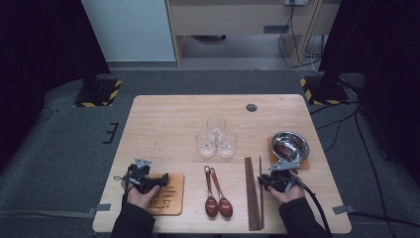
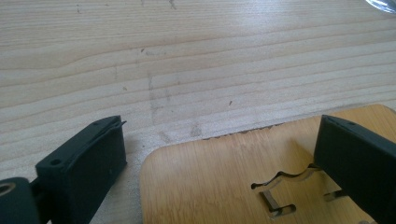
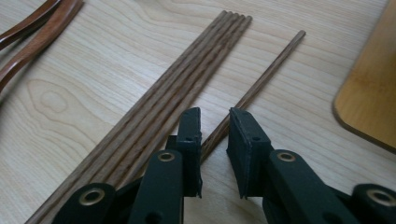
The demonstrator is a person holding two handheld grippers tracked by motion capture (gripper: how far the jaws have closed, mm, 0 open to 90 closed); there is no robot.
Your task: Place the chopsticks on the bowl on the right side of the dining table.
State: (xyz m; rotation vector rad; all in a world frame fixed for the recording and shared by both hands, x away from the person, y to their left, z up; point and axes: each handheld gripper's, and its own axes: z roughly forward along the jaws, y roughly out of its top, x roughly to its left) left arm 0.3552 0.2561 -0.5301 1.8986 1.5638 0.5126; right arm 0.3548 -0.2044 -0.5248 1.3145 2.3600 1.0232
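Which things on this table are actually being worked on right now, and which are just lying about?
In use: right gripper, jaws narrowed around the lone chopstick; left gripper, open over the bamboo coaster.

Lying about: chopstick bundle, two wooden spoons, three glasses, metal bowl on its own coaster.

Three glasses, two wooden spoons and a steel bowl on its coaster

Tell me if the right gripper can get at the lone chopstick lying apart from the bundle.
Probably yes: the right gripper already straddles the lone chopstick, jaws narrowly apart, nothing between; the bundle lies clear alongside.
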